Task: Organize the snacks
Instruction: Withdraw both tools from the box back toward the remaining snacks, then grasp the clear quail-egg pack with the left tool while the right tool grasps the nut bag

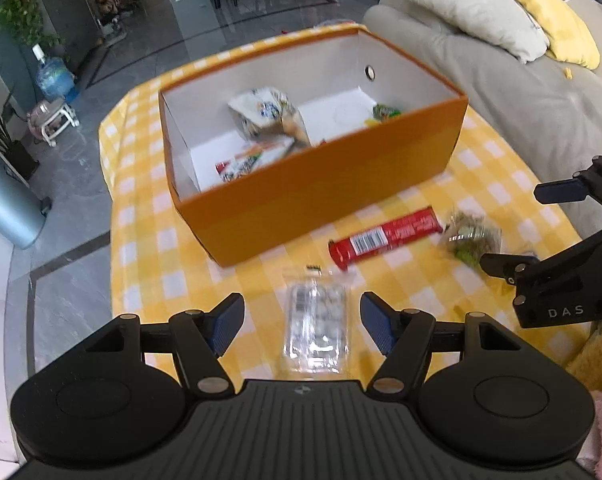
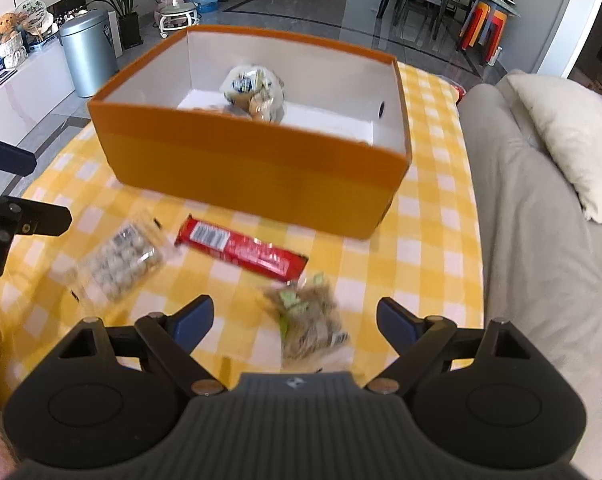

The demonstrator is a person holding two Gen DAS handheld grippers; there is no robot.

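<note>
Both tools are held wide: left tool [image 1: 302,327] over clear packet [image 1: 316,326], right tool [image 2: 295,325] over nut pouch [image 2: 311,322], near orange box [image 2: 257,176].

An open orange box [image 1: 333,196] is sitting on the counter, holding a pale crumpled bag [image 1: 267,114], a flat packet [image 1: 253,160] and a green packet [image 1: 385,113]. In front of it, a red bar [image 1: 385,237] is lying flat between a clear packet [image 1: 316,326] and a brownish-green packet [image 2: 311,320].
</note>
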